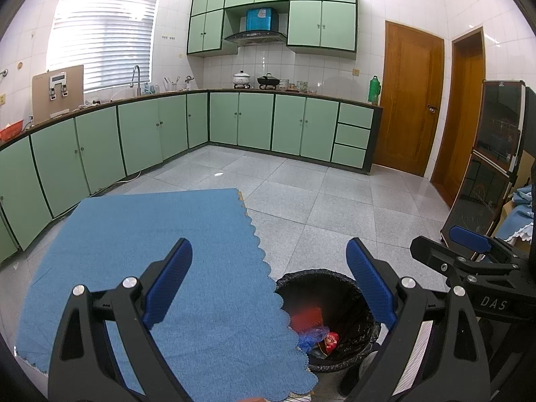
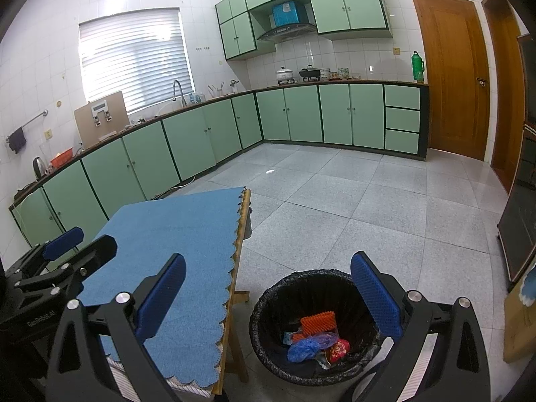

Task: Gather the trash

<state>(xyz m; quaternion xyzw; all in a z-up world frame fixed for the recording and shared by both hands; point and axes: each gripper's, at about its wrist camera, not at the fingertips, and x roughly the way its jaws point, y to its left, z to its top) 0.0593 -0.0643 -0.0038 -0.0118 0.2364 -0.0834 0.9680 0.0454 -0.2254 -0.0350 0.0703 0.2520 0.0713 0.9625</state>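
While trash fills the bin (image 2: 268, 305), both grippers (image 1: 268, 281) (image 2: 268, 298) hover agape.

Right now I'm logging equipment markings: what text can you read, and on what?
"DAS": white letters on the right gripper body, left wrist view.
"GenRobot.AI": small print on the left gripper body, right wrist view.
Blue box above the range hood: label too blurred.
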